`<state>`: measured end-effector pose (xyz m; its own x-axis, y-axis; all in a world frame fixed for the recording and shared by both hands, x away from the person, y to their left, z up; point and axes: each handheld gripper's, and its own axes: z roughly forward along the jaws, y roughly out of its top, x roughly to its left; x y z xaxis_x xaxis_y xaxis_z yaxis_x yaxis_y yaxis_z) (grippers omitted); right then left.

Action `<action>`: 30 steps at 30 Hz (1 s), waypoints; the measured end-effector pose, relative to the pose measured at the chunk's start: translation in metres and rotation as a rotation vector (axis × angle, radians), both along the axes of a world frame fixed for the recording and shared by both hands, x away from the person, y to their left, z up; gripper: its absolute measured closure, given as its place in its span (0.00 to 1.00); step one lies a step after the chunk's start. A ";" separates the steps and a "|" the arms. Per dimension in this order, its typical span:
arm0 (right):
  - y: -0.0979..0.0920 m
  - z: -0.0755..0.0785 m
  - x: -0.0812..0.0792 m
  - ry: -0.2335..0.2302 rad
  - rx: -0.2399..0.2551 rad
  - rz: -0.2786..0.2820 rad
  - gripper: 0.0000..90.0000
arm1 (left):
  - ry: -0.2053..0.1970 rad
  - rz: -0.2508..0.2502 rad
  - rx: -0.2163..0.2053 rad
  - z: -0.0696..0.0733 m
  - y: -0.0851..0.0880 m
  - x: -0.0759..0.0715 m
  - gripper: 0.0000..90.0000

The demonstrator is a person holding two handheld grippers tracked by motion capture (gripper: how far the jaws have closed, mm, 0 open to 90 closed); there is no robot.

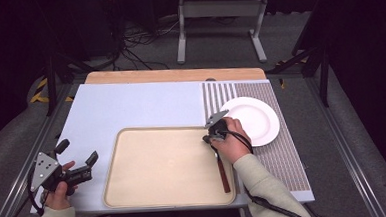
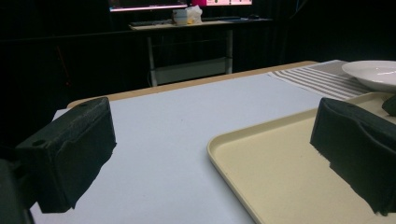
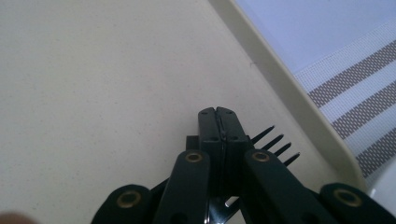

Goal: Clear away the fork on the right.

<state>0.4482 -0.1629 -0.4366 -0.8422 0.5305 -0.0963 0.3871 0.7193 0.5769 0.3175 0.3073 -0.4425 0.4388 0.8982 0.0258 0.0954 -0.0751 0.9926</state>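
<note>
While right claw clamps fork, handle hidden, left claw apart.

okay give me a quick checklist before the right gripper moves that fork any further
1. Right gripper shut on the fork: ok, jaws closed together with the tines sticking out beside them.
2. Grip centred on the fork: cannot tell, the contact point is hidden under the jaws; in the high view the brown handle trails toward the person.
3. Fork over the tray: ok, near its right rim.
4. Plate free to receive: ok, nothing lies on it, on the striped mat.
5. Left gripper out of the way: ok, open, left of the tray, holding nothing.
</note>
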 end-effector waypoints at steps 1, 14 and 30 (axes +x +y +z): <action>-0.001 0.000 0.000 -0.001 -0.002 -0.005 1.00 | 0.000 0.000 -0.001 0.000 0.000 0.000 0.01; -0.017 0.003 0.002 -0.006 -0.002 -0.067 1.00 | 0.005 0.001 -0.004 -0.001 0.000 0.001 0.01; -0.020 0.015 -0.003 -0.016 0.108 -0.074 0.77 | 0.006 0.000 -0.009 -0.001 0.000 0.001 0.01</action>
